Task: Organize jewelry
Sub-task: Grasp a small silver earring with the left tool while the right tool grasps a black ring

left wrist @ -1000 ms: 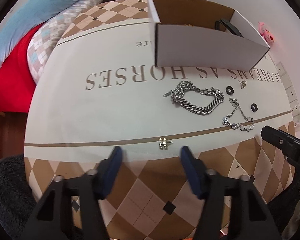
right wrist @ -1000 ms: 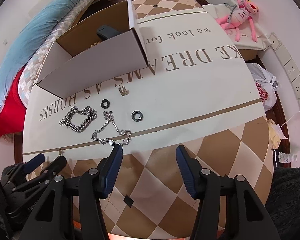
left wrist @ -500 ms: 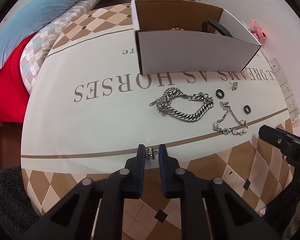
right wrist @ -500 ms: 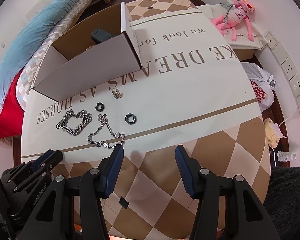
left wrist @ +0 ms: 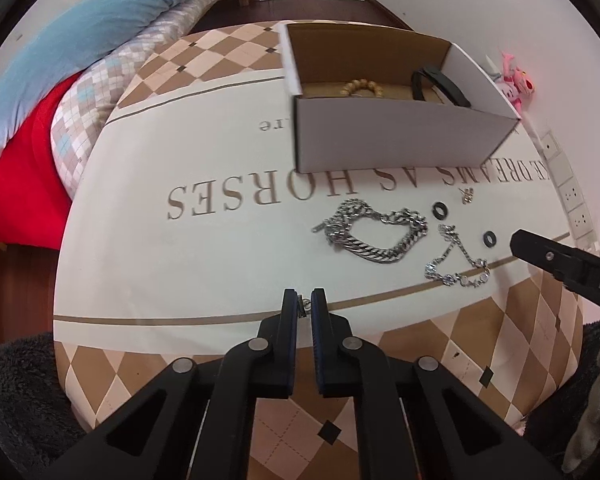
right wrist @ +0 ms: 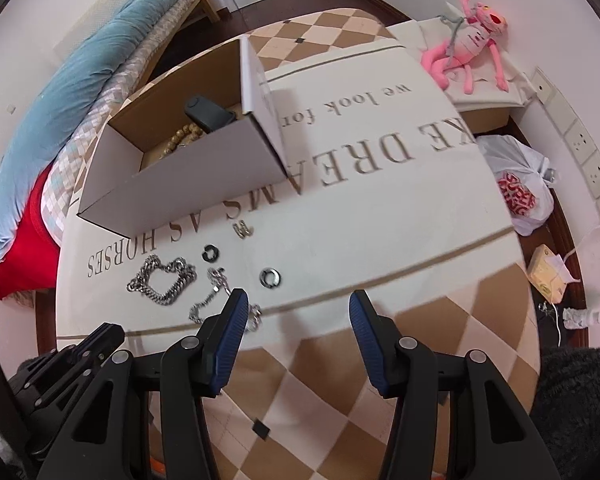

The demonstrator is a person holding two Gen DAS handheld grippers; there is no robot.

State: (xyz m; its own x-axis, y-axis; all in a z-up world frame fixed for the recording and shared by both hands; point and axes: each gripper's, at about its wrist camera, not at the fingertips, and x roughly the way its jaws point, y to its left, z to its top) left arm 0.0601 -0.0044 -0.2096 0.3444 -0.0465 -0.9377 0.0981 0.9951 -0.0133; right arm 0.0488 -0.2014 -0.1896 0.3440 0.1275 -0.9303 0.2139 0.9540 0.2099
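My left gripper [left wrist: 305, 302] is shut on a small silver earring [left wrist: 302, 305], held just above the tablecloth. A thick silver chain bracelet [left wrist: 374, 231], a thin crystal bracelet [left wrist: 456, 258], two black rings [left wrist: 441, 210] [left wrist: 489, 238] and a second small earring [left wrist: 467, 196] lie on the cloth. An open white cardboard box [left wrist: 396, 138] holds a bead bracelet [left wrist: 362, 88] and a black band [left wrist: 440, 84]. My right gripper [right wrist: 296, 312] is open and empty, above the crystal bracelet [right wrist: 220, 300] and near a ring [right wrist: 270, 278].
The round table carries a cream cloth with brown lettering [right wrist: 340, 168]. A bed with blue and red bedding [left wrist: 40, 60] lies left. A pink plush toy [right wrist: 472, 44], a plastic bag [right wrist: 516, 192] and wall sockets [right wrist: 588, 152] are at the right.
My left gripper closed on the small earring and lifted it slightly. My right gripper moved forward toward the crystal bracelet, still open.
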